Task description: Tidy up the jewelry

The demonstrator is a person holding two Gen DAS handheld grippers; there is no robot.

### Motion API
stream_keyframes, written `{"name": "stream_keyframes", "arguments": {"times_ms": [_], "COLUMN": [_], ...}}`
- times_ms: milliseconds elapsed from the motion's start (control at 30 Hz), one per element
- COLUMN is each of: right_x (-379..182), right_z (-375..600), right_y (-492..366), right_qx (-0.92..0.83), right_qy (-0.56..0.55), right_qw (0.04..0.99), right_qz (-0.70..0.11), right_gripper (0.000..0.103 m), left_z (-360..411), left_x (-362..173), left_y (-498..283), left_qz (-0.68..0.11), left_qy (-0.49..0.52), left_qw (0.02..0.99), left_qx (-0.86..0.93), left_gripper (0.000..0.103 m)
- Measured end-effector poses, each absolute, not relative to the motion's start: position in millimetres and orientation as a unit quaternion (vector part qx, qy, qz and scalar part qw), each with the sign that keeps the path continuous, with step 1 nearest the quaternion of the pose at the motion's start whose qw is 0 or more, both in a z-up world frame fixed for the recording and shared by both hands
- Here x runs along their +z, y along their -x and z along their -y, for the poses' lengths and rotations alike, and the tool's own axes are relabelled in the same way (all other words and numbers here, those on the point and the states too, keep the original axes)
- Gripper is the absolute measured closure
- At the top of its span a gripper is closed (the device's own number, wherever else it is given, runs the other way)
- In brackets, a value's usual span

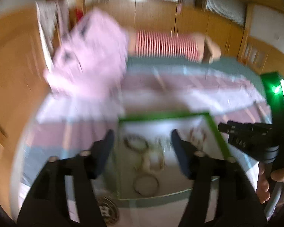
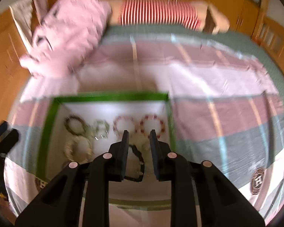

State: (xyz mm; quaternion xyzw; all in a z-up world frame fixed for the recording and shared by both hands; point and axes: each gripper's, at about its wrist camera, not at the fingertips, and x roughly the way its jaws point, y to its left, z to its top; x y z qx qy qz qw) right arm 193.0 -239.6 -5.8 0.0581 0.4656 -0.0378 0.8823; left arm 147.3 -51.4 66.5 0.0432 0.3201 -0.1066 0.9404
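Observation:
A green-rimmed box (image 2: 111, 95) with a white floor lies on the bed and holds several bead bracelets: a dark one (image 2: 74, 125), a pale green one (image 2: 101, 127), two pink-red ones (image 2: 152, 124), a cream one (image 2: 78, 149) and a black one (image 2: 137, 158). My right gripper (image 2: 139, 134) hovers open and empty above the black bracelet. In the left wrist view my left gripper (image 1: 142, 134) is open and empty over the box (image 1: 161, 115), above blurred bracelets (image 1: 136, 143). The right gripper (image 1: 242, 132) shows at the right there.
The box sits on a pink, white and grey striped bedspread (image 2: 217, 79). A pink pillow (image 2: 70, 30) and a red-striped pillow (image 2: 159, 13) lie at the head. Wooden wardrobes (image 2: 1, 56) stand left and behind. Both views are motion-blurred.

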Motion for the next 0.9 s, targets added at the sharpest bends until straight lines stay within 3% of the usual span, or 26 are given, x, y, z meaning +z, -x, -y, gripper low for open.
{"name": "stream_keyframes", "arguments": {"times_ms": [33,100,167,200,300,433,467,667,900], "right_x": [10.2,36.7,61.5,70.0,88.3,77.2,70.3,14.1,-15.3], "right_z": [237.8,233.8,232.2,231.1,227.7,229.3,230.3,230.4,221.7], "right_y": [-181.1,-157.2,-128.5,-114.5,-63.0,4.7,14.1,23.8,40.5], "right_qx": [-0.042,-0.062,-0.083,-0.091,-0.123,-0.121,-0.131,-0.041,-0.04], "right_qy": [-0.054,-0.042,-0.027,-0.023,-0.017,-0.069,-0.083,-0.113,-0.044], "right_qw": [0.896,0.92,0.943,0.95,0.971,0.984,0.98,0.927,0.919], "right_qz": [-0.439,-0.385,-0.322,-0.297,-0.204,-0.112,-0.121,-0.354,-0.39], "right_gripper": [0.076,0.053,0.009,0.002,0.001,0.001,0.001,0.001,0.001], "left_z": [50.8,47.3,37.3,32.8,22.6,14.8,12.6,-7.7,-9.9], "left_x": [80.6,105.6,124.1,127.8,122.7,81.6,73.4,50.2,14.9], "left_y": [-135.0,-109.9,-80.8,-68.4,-42.2,-19.9,-13.4,27.9,40.1], "left_qz": [-0.295,-0.257,-0.224,-0.214,-0.211,-0.262,-0.27,-0.299,-0.337], "left_qy": [-0.053,-0.063,-0.045,-0.038,-0.026,-0.037,-0.032,0.014,-0.022], "left_qw": [0.949,0.958,0.965,0.968,0.969,0.959,0.958,0.951,0.939], "left_qx": [-0.101,-0.106,-0.126,-0.127,-0.125,-0.1,-0.089,-0.078,-0.062], "left_gripper": [0.021,0.008,0.002,0.002,0.002,0.002,0.002,0.002,0.002]}}
